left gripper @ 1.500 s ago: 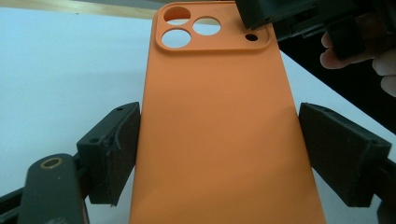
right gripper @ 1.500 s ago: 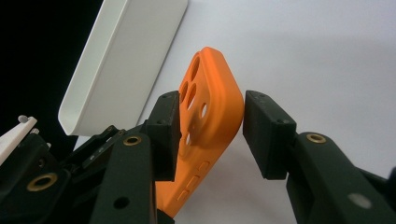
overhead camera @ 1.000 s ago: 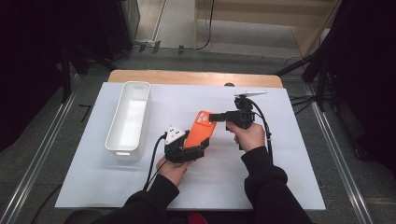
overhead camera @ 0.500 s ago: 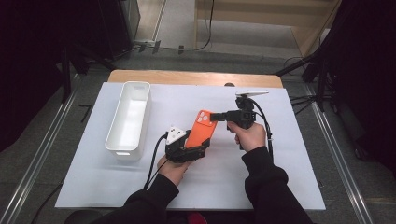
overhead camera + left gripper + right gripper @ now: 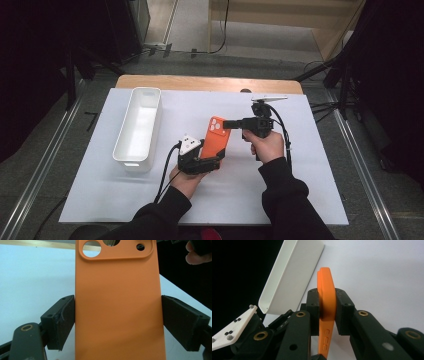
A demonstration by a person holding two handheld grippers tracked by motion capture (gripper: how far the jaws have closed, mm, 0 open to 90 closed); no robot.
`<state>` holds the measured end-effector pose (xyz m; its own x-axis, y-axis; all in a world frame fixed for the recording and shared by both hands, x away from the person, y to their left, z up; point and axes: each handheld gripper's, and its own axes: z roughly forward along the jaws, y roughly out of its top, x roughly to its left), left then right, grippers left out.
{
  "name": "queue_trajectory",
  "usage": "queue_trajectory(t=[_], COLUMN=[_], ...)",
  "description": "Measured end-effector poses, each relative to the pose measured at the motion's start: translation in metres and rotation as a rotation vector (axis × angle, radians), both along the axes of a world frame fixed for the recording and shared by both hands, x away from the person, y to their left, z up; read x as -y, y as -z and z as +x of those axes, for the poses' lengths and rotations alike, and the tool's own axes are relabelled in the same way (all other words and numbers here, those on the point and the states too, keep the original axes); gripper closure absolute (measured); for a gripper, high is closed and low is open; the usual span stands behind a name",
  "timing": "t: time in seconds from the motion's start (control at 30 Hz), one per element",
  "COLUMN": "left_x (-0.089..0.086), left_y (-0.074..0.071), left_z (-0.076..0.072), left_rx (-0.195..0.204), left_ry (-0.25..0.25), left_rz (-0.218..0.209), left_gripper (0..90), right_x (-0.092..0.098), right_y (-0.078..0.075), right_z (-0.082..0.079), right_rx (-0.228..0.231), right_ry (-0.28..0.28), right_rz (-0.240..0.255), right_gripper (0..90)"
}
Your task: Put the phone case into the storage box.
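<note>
Since the earlier high view, little has shifted across the table; the change is at the right gripper (image 5: 226, 123), whose jaws have just been closing and now pinch the upper edge of the soft orange silicone phone case (image 5: 216, 139).

In the high view, the case is held up off the white sheet covering the table (image 5: 310, 190), near its middle, between the two hands. The left gripper (image 5: 199, 161) holds its lower end from below, while the right one reaches in level from the right to the end with the camera cut-out. A long white rectangular plastic bin (image 5: 139, 127) stands well apart at the left, with nothing in it as far as can be seen.

In the left gripper view, the case's (image 5: 117, 305) smooth back faces the camera, and the two black pads sit against its long side edges, clamped across its width.

In the right gripper view, the case (image 5: 326, 300) is seen edge-on, squeezed between the two pads (image 5: 314, 305), with the bin (image 5: 289, 275) beyond.

Judging from this, both grips are now made, so the case is secured at two ends. What is left seems to be the handling itself, whether a handover, a flex, or carrying it to the bin; none of that has begun.
</note>
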<state>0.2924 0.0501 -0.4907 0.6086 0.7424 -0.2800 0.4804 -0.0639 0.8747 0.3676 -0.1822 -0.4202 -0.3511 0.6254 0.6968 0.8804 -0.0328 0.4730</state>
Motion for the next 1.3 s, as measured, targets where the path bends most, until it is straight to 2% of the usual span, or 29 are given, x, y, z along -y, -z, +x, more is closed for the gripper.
queue_trajectory(t=[0.27,0.47,0.6,0.87,0.93,1.0,1.07,1.2,1.3], left_x=[0.001,0.004,0.004,0.002,0.001,0.001,-0.001,-0.006,-0.009], left_y=[-0.001,-0.001,-0.003,-0.014,-0.017,-0.021,-0.025,-0.032,-0.035], left_z=[0.003,0.005,0.006,0.005,0.005,0.004,0.004,0.008,0.011], left_rx=[-0.006,-0.023,-0.050,-0.062,-0.059,-0.025,-0.009,-0.031,-0.057], left_ry=[0.019,0.025,0.033,0.066,0.086,0.095,0.099,0.116,0.126], left_rz=[0.021,0.063,0.071,0.076,0.084,0.111,0.113,0.108,0.096], left_gripper=[14.7,2.8,2.8,2.8,2.8,3.1,4.4,4.4,4.4], right_x=[-0.001,-0.003,-0.004,-0.003,-0.002,-0.001,-0.001,0.000,0.000], right_y=[-0.002,-0.005,-0.007,-0.009,-0.011,-0.012,-0.013,-0.015,-0.016], right_z=[-0.001,-0.003,-0.004,-0.005,-0.006,-0.007,-0.007,-0.008,-0.009], right_rx=[0.002,0.014,0.035,0.070,0.078,0.094,0.109,0.131,0.150], right_ry=[-0.010,-0.017,-0.023,-0.019,-0.017,-0.016,-0.013,-0.014,-0.008], right_rz=[-0.007,-0.017,-0.031,-0.064,-0.068,-0.076,-0.079,-0.093,-0.121], right_gripper=[74.8,74.9,74.8,74.9,74.9,74.9,74.9,74.9,74.9])
